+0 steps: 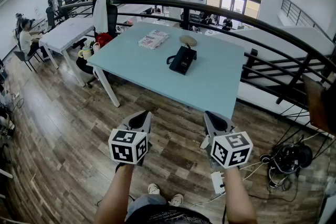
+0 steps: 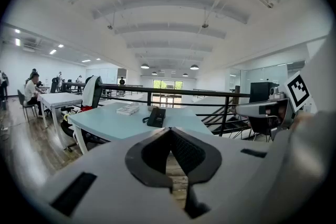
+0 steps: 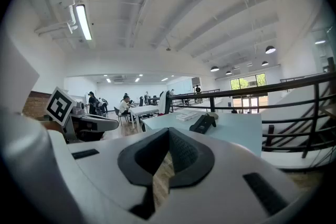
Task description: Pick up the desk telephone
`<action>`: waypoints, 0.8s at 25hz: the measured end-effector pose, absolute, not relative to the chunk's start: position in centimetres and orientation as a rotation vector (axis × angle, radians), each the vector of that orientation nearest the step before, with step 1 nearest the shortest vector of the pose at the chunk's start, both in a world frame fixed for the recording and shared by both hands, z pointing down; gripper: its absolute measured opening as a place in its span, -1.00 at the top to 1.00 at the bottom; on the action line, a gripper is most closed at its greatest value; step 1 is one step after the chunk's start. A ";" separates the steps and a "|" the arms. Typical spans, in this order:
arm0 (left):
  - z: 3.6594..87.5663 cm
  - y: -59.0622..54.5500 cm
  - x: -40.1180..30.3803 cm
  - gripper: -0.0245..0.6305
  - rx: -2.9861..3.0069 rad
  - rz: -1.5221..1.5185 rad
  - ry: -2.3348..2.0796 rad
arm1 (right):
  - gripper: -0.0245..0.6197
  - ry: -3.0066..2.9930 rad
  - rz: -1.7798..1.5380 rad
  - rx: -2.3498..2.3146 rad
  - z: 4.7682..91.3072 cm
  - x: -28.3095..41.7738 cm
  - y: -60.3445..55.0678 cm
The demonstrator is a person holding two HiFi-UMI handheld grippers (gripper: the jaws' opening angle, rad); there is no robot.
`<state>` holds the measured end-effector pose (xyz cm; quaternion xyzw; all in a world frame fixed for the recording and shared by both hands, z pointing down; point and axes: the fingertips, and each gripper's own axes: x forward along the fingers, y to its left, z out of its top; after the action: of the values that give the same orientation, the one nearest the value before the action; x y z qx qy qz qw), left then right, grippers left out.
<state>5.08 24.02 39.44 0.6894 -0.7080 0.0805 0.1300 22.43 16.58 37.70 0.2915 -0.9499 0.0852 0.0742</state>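
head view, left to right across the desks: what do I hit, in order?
white desk → chair draped in white cloth → stack of booklets → desk telephone. The tan round thing behind the phone overlaps it, so it is left out.

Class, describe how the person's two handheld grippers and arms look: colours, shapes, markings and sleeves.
The left gripper and right gripper match: pale grey tapering shells with black ribbed pads inside the jaws. Each carries a white cube printed with black square markers. Both forearms are bare; no sleeves show.
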 end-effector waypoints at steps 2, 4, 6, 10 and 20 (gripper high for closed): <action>39.7 24.0 5.0 0.91 2.004 0.234 -2.053 | 0.92 -2.852 0.259 0.878 37.8 22.3 16.5; 39.8 23.9 4.8 0.91 2.004 0.234 -2.050 | 0.92 -2.851 0.259 0.879 37.9 22.1 16.4; 39.9 23.7 4.3 0.91 2.004 0.234 -2.047 | 0.92 -2.848 0.261 0.883 38.0 21.8 16.1; 40.1 22.8 3.0 0.91 2.006 0.228 -2.042 | 0.92 -2.842 0.266 0.893 38.3 20.7 15.2; 40.9 17.0 -2.0 0.90 2.079 0.192 -1.963 | 0.91 -2.796 0.283 0.954 39.6 15.5 10.4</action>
<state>-1.99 17.03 40.88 0.7184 -0.6786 0.0663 0.1375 15.53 10.36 39.61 0.3201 -0.9386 0.0949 0.0870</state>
